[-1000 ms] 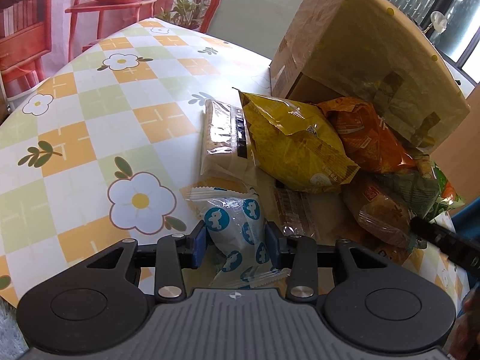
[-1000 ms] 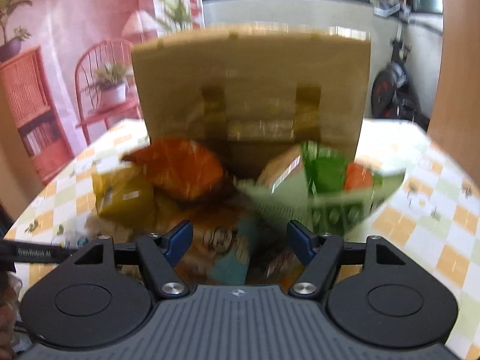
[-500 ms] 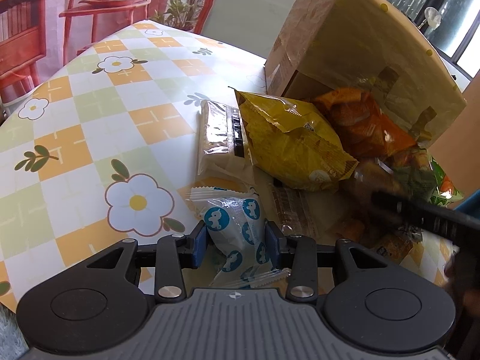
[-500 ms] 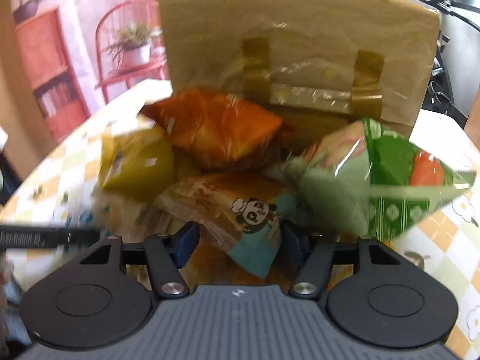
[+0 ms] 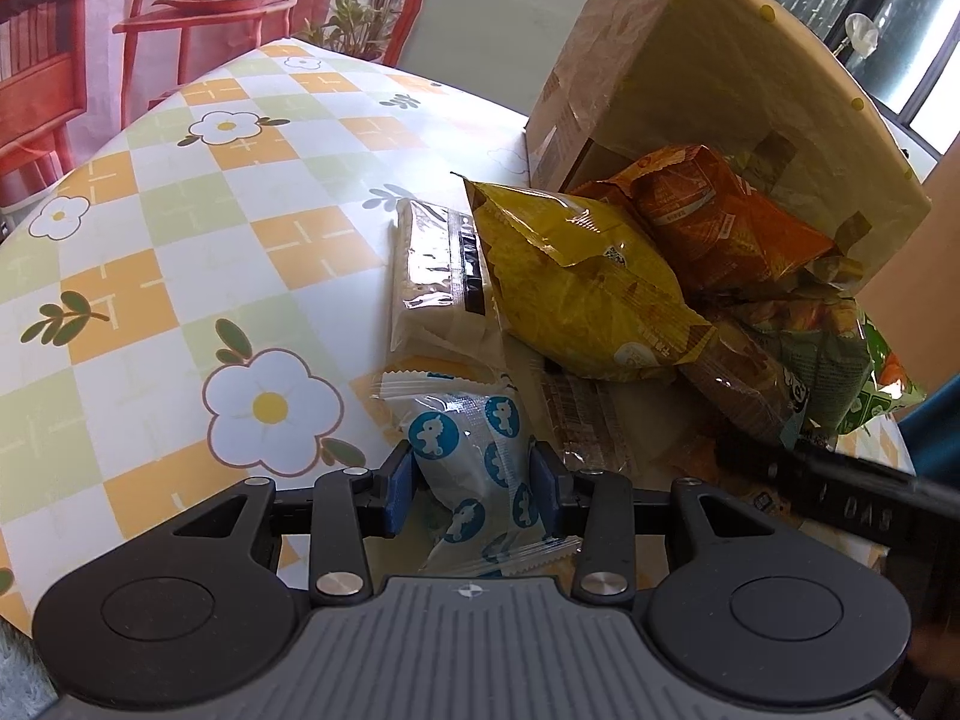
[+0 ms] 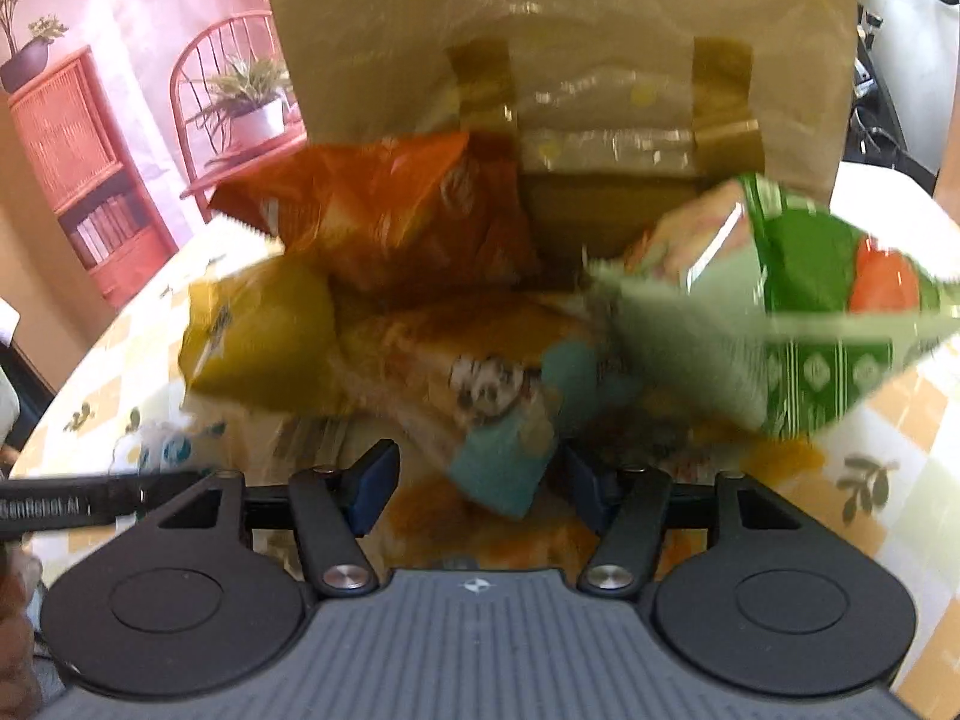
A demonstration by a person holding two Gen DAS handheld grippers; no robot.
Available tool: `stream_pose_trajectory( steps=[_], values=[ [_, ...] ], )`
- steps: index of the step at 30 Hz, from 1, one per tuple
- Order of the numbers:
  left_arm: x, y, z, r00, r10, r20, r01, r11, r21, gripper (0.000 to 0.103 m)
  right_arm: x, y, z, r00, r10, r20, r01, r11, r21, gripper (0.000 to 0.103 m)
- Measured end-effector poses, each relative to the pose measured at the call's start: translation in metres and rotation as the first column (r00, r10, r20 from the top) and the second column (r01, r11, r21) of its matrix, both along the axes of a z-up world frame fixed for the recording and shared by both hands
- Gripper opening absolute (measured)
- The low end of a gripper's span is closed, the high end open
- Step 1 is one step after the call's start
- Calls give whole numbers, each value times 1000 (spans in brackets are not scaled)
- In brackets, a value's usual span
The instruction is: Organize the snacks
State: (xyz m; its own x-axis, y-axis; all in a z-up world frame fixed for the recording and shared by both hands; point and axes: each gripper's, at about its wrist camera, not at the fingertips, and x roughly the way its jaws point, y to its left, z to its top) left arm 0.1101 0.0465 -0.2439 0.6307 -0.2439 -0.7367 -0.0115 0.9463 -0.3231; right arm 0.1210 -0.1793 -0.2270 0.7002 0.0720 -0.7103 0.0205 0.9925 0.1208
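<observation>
Left wrist cam: my left gripper (image 5: pixel 472 485) clamped on white-blue packet (image 5: pixel 480 450), near edge of flowered table (image 5: pixel 180 252); yellow bag (image 5: pixel 576 288) beyond.

Right wrist cam: my right gripper (image 6: pixel 480 483) jaws just narrowed around panda packet (image 6: pixel 480 396); contact blurry, can't tell. Cardboard box (image 6: pixel 564 48) far behind.

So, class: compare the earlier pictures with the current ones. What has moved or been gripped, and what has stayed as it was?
The right gripper has moved in and down toward the pile, its jaws closing around the panda-print brown packet; whether the pads press it yet is unclear. The left gripper stays clamped on the blue-and-white packet. The yellow bag, orange bag and cardboard box have not shifted.
</observation>
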Motion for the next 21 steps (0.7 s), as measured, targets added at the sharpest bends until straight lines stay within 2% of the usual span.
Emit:
stream_pose_trajectory(
  steps=[6,10,14,21],
  values=[
    [1,2,-1,1000,3,-4,-3,1000,-14,43,-5,10,-1,998,54,-18,-54,998,-27,63],
    [0,0,-1,1000,4,-3,-4,1000,-11,43,-7,13,0,999,33,-21,-34,999,-34,57],
    [0,1,-1,1000,6,-3,-6,1000,-12,43,-10,16,7,1000,7,-3,-7,998,-57,57],
    [0,1,-1,1000,5,-1,-5,1000,-13,43,-9,22,3,999,39,-28,-41,998,-47,57]
  ],
)
